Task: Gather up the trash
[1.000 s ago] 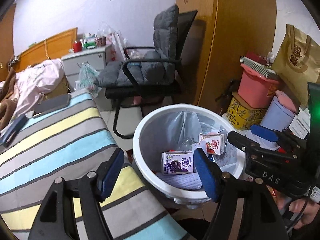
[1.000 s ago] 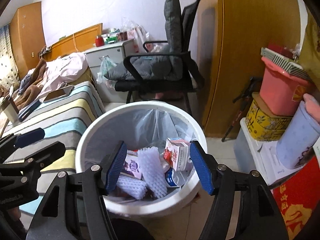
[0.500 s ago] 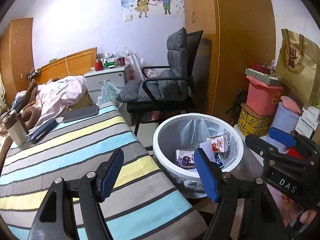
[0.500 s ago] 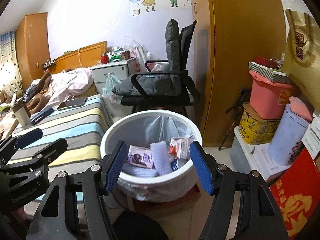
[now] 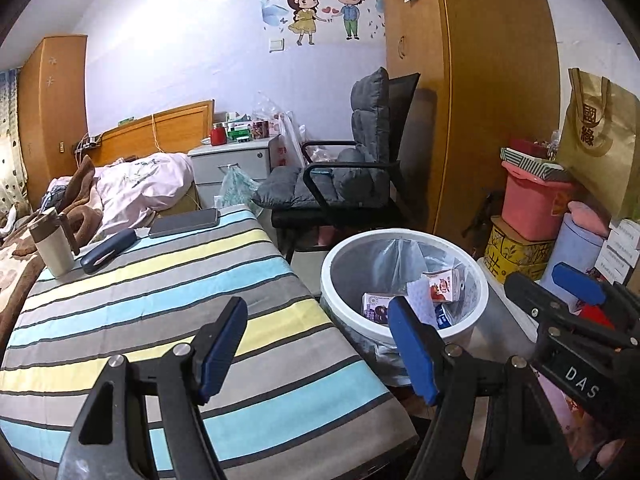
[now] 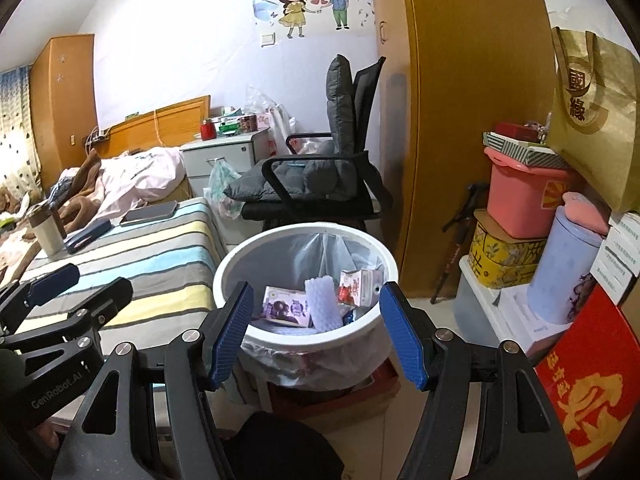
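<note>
Both hand-held grippers are hanging empty right now: the left hand-held gripper (image 5: pixel 316 344) is sitting with jaws apart over the striped table (image 5: pixel 132 292), nothing between the pads. Far left on that table I'm looking at a tumbler (image 5: pixel 52 246), a dark case (image 5: pixel 107 250) just beside it, and a phone (image 5: pixel 184 222) at the back edge; none of these reads as trash to me, so the risk is that I'm grabbing the wrong thing. The tumbler is standing upright near the table edge, so a sideways brush from a finger could be tipping it onto the bedding. Moving right, the trash bin (image 6: pixel 236 264) is standing on the floor just beside the table corner, with the purple carton (image 6: pixel 286 307), foam piece (image 6: pixel 323 300) and red carton (image 6: pixel 360 287) already lying inside. The right hand-held gripper (image 6: pixel 316 334) is hovering in front of the bin, jaws wide, holding nothing. The bin seems to be perched on a low box, so bumping its rim could be toppling it. I'm not seeing loose trash on the table from here, so another sweep may be pointless.
</note>
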`<state>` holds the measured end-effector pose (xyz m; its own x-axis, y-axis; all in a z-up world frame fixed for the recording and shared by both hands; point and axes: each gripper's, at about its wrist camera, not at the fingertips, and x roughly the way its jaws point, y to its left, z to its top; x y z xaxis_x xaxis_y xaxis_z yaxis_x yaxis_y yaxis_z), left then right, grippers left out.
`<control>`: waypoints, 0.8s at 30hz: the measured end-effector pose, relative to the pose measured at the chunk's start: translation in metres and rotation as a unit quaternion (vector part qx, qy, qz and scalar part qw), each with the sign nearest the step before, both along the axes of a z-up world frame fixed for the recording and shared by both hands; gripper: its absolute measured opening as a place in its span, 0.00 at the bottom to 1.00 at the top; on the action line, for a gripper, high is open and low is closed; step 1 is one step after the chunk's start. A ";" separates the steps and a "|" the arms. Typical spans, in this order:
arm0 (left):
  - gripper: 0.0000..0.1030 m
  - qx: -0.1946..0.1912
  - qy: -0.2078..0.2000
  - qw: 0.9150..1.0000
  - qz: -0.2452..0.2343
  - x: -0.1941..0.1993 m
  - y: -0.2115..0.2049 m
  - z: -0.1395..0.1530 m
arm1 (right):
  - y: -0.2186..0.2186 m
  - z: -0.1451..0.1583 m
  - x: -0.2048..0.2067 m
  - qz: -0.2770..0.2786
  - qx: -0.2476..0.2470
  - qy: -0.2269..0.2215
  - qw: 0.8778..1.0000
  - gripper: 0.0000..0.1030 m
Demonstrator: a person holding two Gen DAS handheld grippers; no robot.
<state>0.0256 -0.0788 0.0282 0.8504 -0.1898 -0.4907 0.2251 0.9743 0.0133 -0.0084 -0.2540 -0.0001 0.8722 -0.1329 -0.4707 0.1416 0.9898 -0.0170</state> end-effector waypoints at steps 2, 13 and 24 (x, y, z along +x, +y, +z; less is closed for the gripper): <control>0.72 -0.002 -0.002 1.000 -0.001 -0.002 0.001 0.000 | 0.000 -0.001 -0.002 -0.001 0.002 -0.001 1.000 0.65; 0.72 -0.002 -0.001 1.000 0.003 -0.004 0.000 0.001 | 0.003 -0.002 -0.005 -0.003 0.004 -0.001 1.000 0.65; 0.72 -0.011 -0.002 1.000 0.004 -0.003 0.006 0.003 | 0.004 0.000 -0.005 -0.003 0.004 0.001 1.000 0.65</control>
